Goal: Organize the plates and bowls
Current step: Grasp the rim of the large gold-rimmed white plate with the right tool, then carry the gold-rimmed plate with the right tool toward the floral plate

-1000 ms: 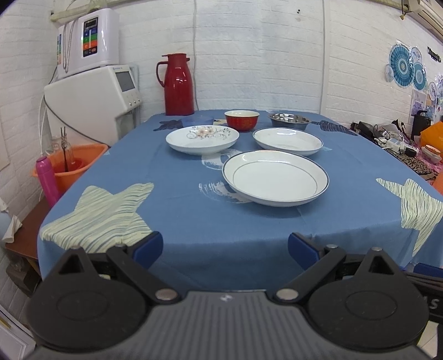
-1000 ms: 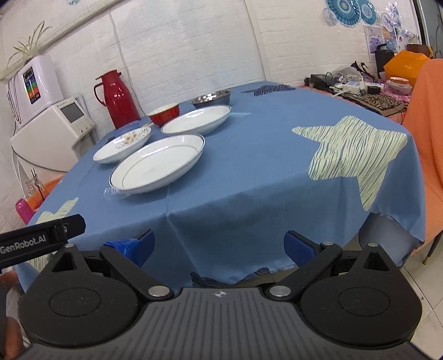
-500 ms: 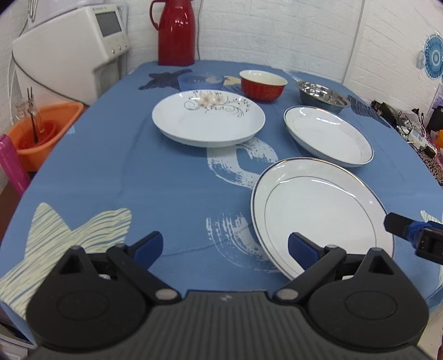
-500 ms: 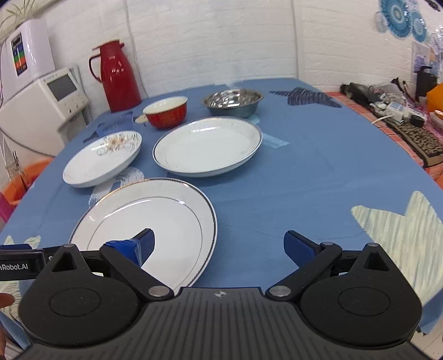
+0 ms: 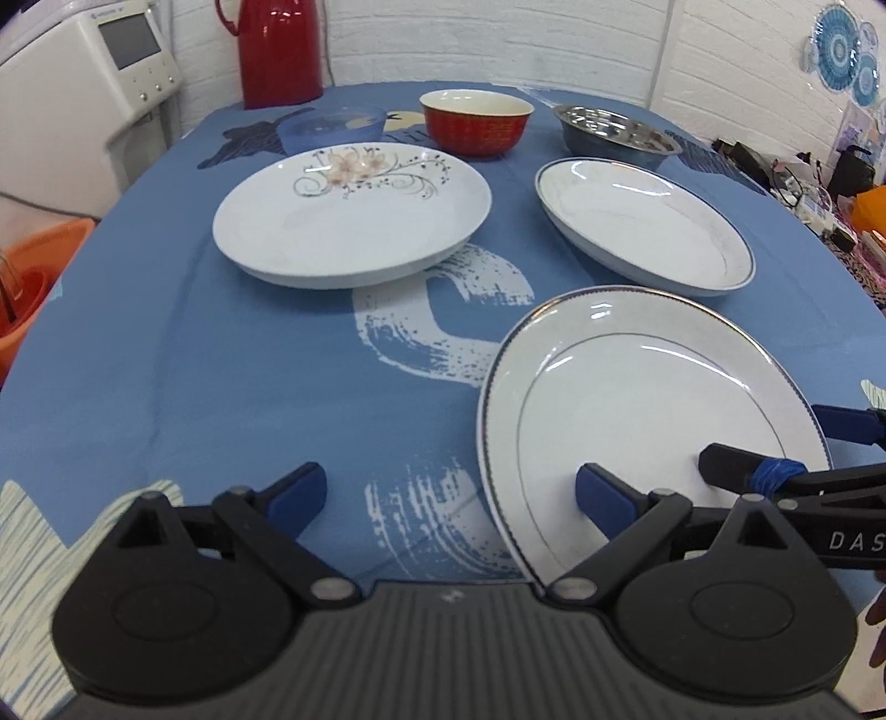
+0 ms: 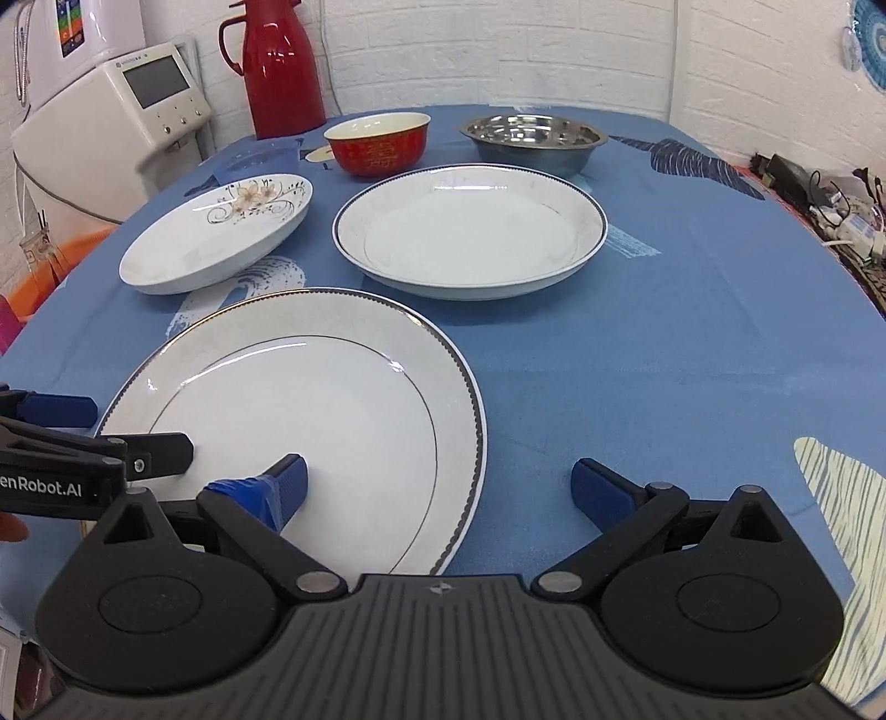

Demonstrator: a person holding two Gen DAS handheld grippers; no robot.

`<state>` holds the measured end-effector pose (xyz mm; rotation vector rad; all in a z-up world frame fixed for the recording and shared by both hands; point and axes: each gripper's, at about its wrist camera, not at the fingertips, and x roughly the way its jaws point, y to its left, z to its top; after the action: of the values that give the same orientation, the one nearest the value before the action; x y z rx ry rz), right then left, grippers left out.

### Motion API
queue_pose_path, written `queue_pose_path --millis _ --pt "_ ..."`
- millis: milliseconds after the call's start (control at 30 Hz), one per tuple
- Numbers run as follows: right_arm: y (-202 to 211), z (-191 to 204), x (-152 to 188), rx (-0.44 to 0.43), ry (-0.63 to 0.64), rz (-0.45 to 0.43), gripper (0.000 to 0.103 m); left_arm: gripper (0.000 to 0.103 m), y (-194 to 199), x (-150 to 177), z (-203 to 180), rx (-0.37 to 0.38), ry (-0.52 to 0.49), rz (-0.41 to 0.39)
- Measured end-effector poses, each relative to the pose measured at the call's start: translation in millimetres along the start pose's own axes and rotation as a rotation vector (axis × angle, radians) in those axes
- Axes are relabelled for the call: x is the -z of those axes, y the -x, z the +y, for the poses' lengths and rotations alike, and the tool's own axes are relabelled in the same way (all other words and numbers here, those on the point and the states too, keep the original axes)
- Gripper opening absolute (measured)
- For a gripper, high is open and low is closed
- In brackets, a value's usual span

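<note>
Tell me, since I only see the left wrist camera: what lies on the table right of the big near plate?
Observer: Blue cloth, printed with a cream striped star.
Visitor: What's above the white machine at the back?
Observer: A taller white unit with a coloured strip panel.
Visitor: Are the other tongs gripping that plate?
Observer: No. The right tongs are open, one finger over the near plate, the other over bare cloth.

White brick room, blue-clothed tabletop (image 6: 692,343)

White painted brick wall (image 6: 498,50) behind; white appliance w/ screen (image 6: 111,138) at left, orange plastic tub (image 5: 33,277) below it; blue paper fan decor (image 5: 839,52) on right wall.
</note>
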<state>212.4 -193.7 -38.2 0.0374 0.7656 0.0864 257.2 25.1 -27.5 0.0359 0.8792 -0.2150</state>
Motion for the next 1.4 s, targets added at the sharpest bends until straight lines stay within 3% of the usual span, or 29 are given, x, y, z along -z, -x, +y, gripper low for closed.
queue_pose_path --millis 233,333,367,400,500,533,567,700,833,1100,1400 --pt "-2 0 -7 -0.036 0.037 0.021 0.088 0.094 1 1 -5 0.035 -0.031 -0.01" --pt "0 6 -3 -0.089 0.097 0.003 0.081 0.072 6 1 -9 0.078 -0.056 -0.032" --pt "1 9 -3 -0.108 0.117 -0.005 0.079 0.057 8 1 -12 0.099 -0.074 -0.04" --pt "1 12 -4 -0.125 0.126 -0.008 0.067 0.047 9 1 -15 0.123 -0.087 -0.043" --pt "2 13 -7 -0.114 0.113 -0.002 0.062 0.043 9 2 -17 0.128 -0.077 -0.056" --pt "3 14 -7 -0.108 0.103 0.001 0.061 0.037 9 2 -15 0.138 -0.06 -0.057" --pt "3 16 -8 -0.1 0.099 0.006 0.061 0.024 9 2 -13 0.152 -0.038 -0.056" --pt "8 34 -8 -0.106 0.094 -0.008 0.062 0.023 15 1 -1 0.133 0.005 -0.057" --pt "12 60 -15 -0.181 0.097 -0.047 0.062 0.023 30 1 29 0.086 0.062 -0.066" --pt "-9 126 -19 -0.304 0.147 -0.036 0.063 0.023 51 14 88 -0.098 0.1 -0.101" --pt "-19 145 -17 -0.294 0.175 -0.011 0.065 0.023 43 20 110 -0.117 0.118 -0.117"
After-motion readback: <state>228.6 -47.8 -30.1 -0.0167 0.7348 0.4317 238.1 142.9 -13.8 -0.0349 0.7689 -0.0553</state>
